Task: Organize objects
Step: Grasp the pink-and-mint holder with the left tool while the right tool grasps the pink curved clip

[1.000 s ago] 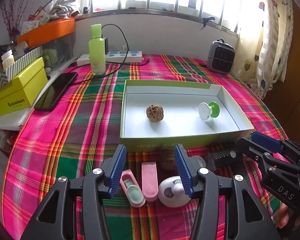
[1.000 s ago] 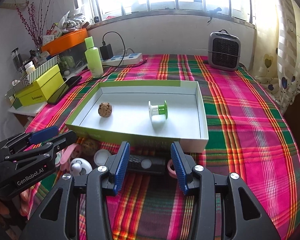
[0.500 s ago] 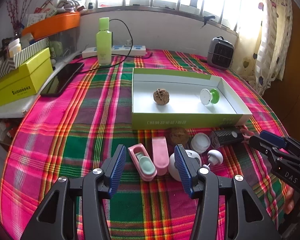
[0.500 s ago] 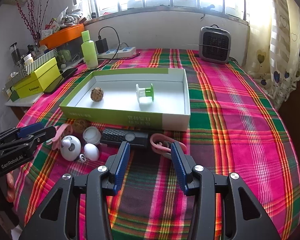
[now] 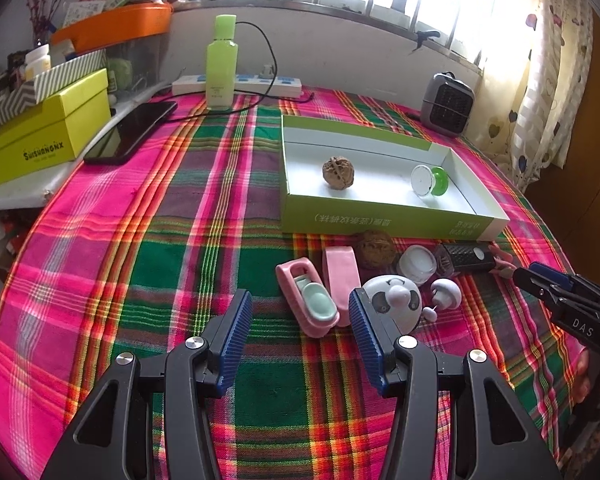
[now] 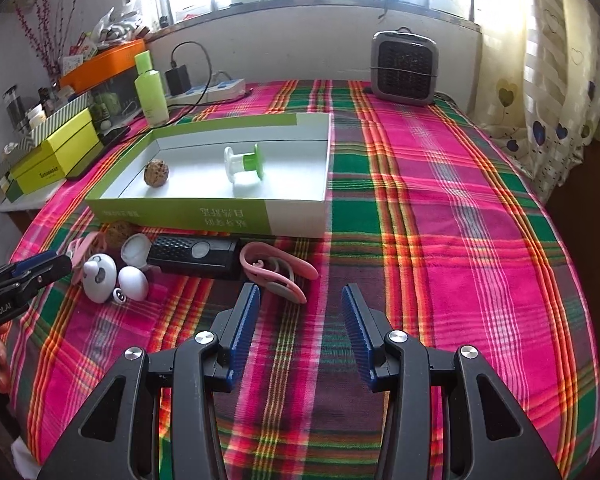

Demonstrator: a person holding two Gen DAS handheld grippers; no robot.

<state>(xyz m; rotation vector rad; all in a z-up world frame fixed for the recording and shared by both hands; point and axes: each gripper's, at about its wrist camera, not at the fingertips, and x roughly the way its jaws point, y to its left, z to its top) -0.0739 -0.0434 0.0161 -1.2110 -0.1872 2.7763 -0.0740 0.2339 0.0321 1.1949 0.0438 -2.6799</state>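
On the far left of the surface (image 5: 100, 272) you see a yellow box (image 5: 44, 136) with the word "SUISHANGNX", as far as it can be read, and a dark phone (image 5: 134, 132) lies just beside it. A green bottle (image 5: 221, 70) stands farther back, in front of a white power strip (image 5: 236, 86).

Your left gripper (image 5: 300, 316) hangs above the plaid cloth with its fingers (image 5: 236, 332) apart and nothing between them. Just ahead of it lie a pink clipper case (image 5: 306, 296), a pink flat piece (image 5: 342, 276), a panda-face ball (image 5: 392, 306) and a small white mushroom knob (image 5: 446, 292). Behind these, a loose walnut (image 5: 376, 248), a white round jar (image 5: 418, 266) and a black grater-like device (image 6: 194, 254) lie close to the front wall of the green tray (image 6: 204, 216). This wall carries Chinese print, seen upside down, which I cannot read.

Inside the tray there is a second walnut (image 6: 156, 174) to the left and a green and white spool (image 6: 244, 164) to the right, well apart.

A pink curved clip (image 6: 276, 272) lies right of the black device, just ahead of your right gripper (image 6: 300, 328), whose fingers (image 6: 354, 328) are also apart and empty. Its body shows "DAS" in the left view; the left one shows "GenRobot.AI". A grey heater (image 6: 404, 68) stands at the back right.
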